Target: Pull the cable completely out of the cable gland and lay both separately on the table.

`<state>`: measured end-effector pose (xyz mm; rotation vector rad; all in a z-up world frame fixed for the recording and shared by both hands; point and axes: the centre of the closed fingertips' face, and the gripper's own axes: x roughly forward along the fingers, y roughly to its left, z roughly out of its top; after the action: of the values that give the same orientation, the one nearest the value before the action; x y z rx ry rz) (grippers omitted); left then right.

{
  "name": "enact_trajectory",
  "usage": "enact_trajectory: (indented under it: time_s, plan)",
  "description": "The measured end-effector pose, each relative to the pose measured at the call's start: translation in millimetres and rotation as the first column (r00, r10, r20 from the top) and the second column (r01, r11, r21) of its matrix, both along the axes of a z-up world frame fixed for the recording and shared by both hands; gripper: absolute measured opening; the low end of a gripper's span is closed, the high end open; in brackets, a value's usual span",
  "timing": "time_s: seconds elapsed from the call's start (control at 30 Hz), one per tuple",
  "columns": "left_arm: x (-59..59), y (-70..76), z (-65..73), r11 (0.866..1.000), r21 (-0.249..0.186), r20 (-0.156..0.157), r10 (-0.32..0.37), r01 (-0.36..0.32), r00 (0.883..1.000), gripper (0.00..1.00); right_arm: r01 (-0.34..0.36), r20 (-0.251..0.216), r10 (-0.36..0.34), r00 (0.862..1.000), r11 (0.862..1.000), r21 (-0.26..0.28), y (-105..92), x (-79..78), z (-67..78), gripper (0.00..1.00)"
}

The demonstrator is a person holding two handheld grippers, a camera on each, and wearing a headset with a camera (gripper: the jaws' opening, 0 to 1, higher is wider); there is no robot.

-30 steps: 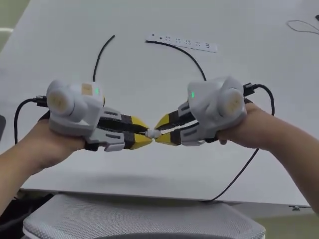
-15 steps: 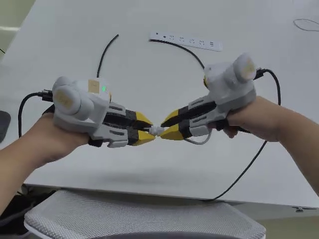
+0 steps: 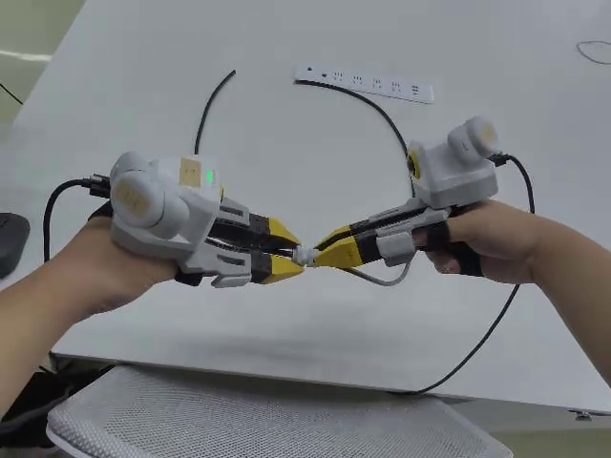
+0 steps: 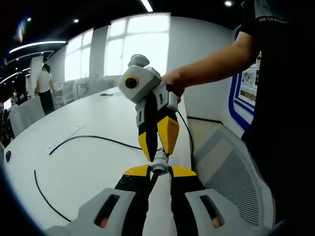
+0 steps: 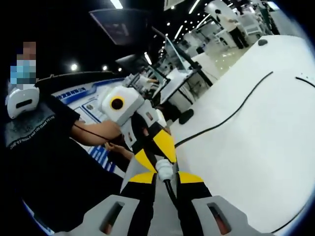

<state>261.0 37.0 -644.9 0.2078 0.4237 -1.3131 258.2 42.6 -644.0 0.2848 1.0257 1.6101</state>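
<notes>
Holding the cable gland [image 3: 304, 256] in mid-air, above the surface [image 3: 286, 143] near its front edge: that is my left tongs [image 3: 294, 254], jaws closed on its white body. (Operator)

And the right? (Observer)

My right tongs [image 3: 325, 253], tip to tip with the left, jaws closed on the grey cable [image 3: 384, 281] just beside the gland. The slack loops under that gripper. I judge the cable not yet out. (Operator)

Risks? (Observer)

As I judge it, a skewed pull may bind the cable in the gland or slip it through my jaws. A sudden release could jerk the gland free and drop it past the edge. (Operator)
</notes>
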Motion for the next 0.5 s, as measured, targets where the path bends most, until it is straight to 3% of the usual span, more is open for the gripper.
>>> enact_trajectory:
  time_s: [0.37,0.43,0.47,0.5]
  plan:
    - [-1.8,-5.2,0.6,1.0,0.008,0.001,-0.014,0.014,1.0,0.15,-0.029,-0.038,0.029,0.999,1.0,0.004,-1.6,-6.9,-0.1,0.09]
    - [-3.2,-5.6,-0.8,1.0,0.013,-0.011,-0.018,0.018,1.0,0.15,-0.042,-0.024,0.042,0.999,0.999,0.002,-2.2,-8.9,-1.3,0.08]
    - [-3.3,-5.6,-1.4,1.0,0.018,-0.005,-0.02,0.02,1.0,0.15,-0.051,0.026,0.051,0.998,0.999,0.008,-2.1,-7.7,-2.2,0.08]
    - [-2.5,-5.3,-1.9,1.0,0.02,-0.004,-0.018,0.018,1.0,0.15,-0.052,0.039,0.052,0.998,0.999,0.009,-1.8,-8.0,-1.7,0.08]
